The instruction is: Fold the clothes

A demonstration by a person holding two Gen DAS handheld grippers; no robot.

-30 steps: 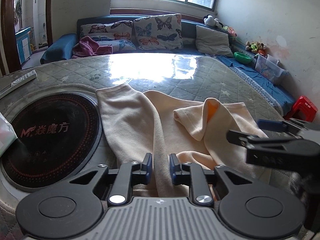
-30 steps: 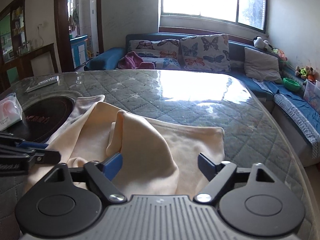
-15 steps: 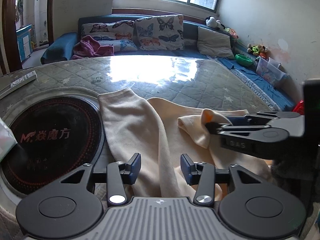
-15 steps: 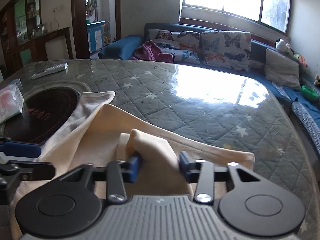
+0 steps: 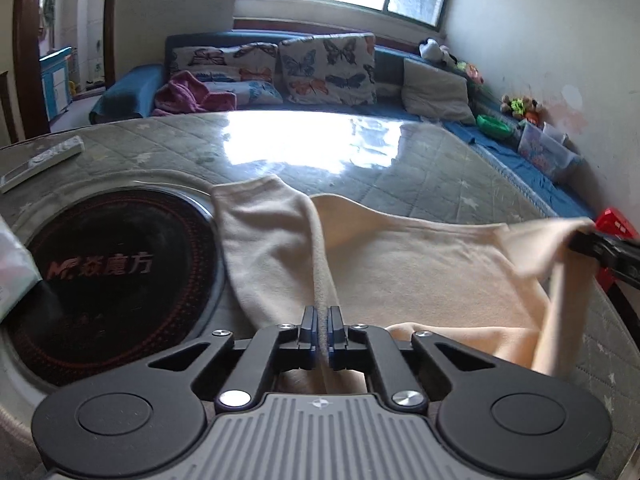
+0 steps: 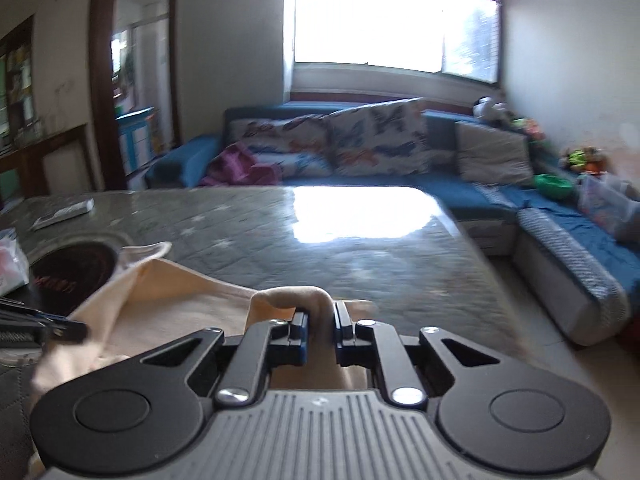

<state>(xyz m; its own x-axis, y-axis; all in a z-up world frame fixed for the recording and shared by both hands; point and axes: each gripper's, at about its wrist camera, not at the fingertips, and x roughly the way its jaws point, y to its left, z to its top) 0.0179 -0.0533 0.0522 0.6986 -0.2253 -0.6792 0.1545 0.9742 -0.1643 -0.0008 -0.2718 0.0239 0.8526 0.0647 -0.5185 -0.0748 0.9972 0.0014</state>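
A cream garment (image 5: 420,280) lies on the quilted bench (image 5: 420,168). The left gripper (image 5: 320,332) is clamped on a fabric ridge running toward 12 o'clock. At 3 o'clock, the right gripper (image 6: 320,330) pinches a lifted corner, stretching the cloth's long axis between the 2.

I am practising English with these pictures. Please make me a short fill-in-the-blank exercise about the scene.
1. Both claws are shut on the cream ____.
2. The left claw pinches a raised ____ of the cream garment.
3. The cushions on the sofa show ____.

Missing words: garment; fold; butterflies
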